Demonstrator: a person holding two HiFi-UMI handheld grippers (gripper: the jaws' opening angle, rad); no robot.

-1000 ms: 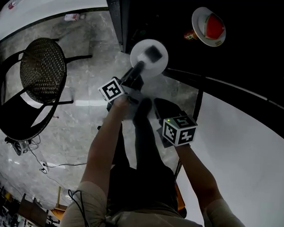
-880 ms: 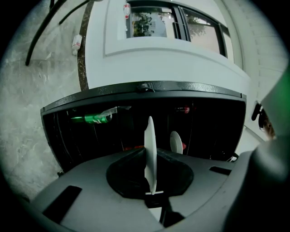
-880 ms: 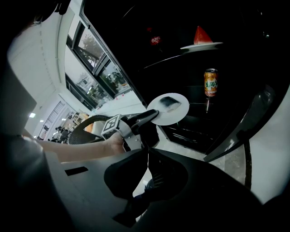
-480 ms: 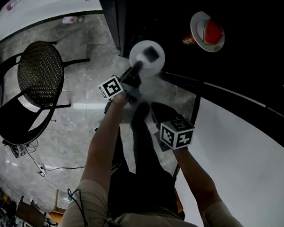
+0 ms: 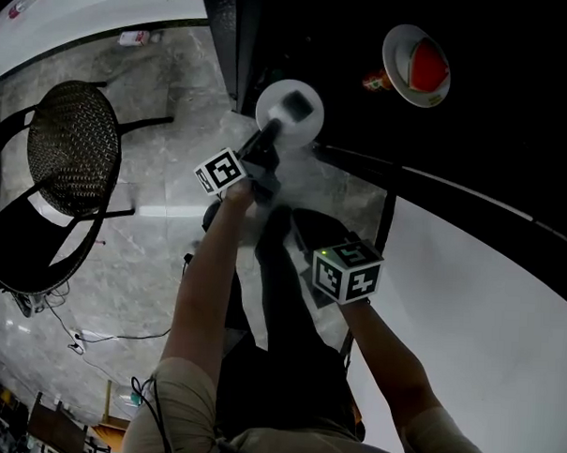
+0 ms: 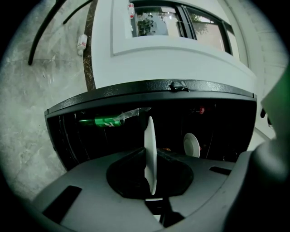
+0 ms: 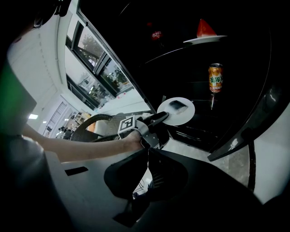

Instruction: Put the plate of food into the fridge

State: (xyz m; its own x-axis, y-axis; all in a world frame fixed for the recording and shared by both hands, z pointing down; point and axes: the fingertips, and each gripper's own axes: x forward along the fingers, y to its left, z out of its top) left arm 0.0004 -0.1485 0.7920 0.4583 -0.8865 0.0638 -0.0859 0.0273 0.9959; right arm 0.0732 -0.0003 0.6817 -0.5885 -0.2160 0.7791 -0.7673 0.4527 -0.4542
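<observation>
At left gripper (image 5: 275, 128) tip, plate (image 5: 305, 124) level.

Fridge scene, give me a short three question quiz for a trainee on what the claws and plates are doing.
1. True or false: the left claw grips the white plate by its rim.
2. The right claw holds: A) a can, B) nothing, C) a plate?
3. Fill in: the plate on the fridge shelf carries a slice of ___.
Key: 1 true; 2 B; 3 watermelon.

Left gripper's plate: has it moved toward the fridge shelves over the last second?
No: the white plate holds its place against the fridge wall.
</observation>
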